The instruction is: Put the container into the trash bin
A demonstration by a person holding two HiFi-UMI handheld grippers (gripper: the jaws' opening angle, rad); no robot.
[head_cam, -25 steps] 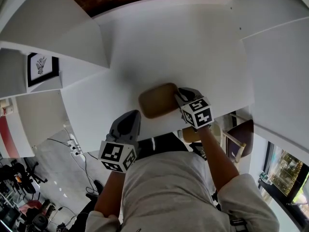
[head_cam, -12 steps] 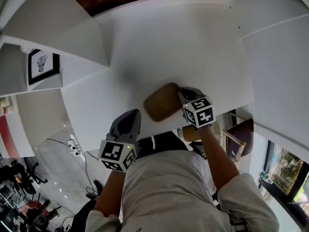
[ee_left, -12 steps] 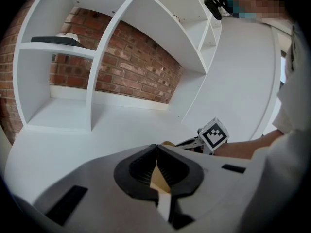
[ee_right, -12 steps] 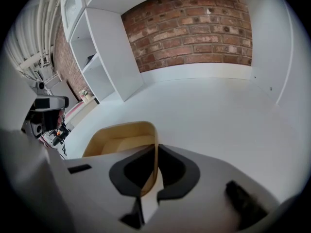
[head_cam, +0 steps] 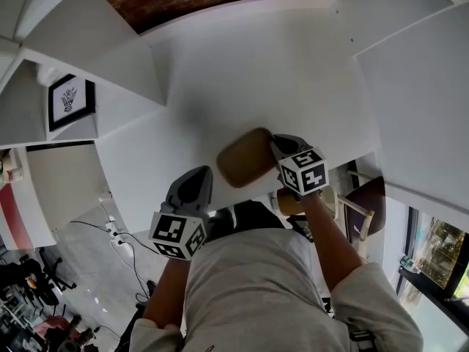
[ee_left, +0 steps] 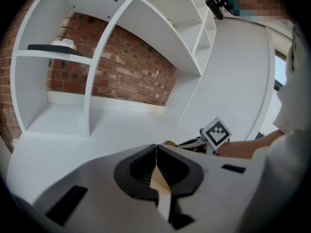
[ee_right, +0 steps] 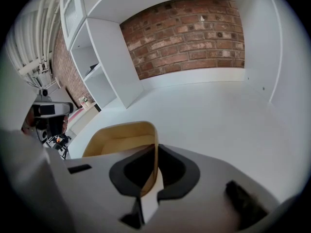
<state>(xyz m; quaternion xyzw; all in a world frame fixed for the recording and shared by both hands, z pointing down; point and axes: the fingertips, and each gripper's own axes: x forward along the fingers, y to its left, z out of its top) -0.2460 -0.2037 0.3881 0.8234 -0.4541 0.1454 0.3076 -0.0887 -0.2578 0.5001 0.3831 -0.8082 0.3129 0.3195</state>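
container (head_cam: pixel 245 158) pinched at the table's (head_cam: pixel 293 72) near edge

the left tongs (head_cam: pixel 198 176) are hovering clenched and empty beside the table's edge. the right tongs (head_cam: pixel 278 147) are clamping the brown container's side wall, over the white table.

Person wears a light grey T-shirt (head_cam: pixel 249 284) with short sleeves (head_cam: pixel 370 299); forearms bare.

Shell of the left gripper (head_cam: pixel 198 173) is pale grey moulded plastic, broad and rounded, narrowing toward the tips. At its rear sits the left marker cube (head_cam: pixel 178 235): white faces, each with a black square pattern.

The right gripper (head_cam: pixel 274 142) has the same grey shell and a matching right marker cube (head_cam: pixel 303 171).

From each gripper's own camera the surface is smooth and matt. Black ribbed pads (ee_left: pixel 138 168) line the jaws and form a dark rounded recess. A dark rectangular slot (ee_left: pixel 68 204) shows in the shell to either side.
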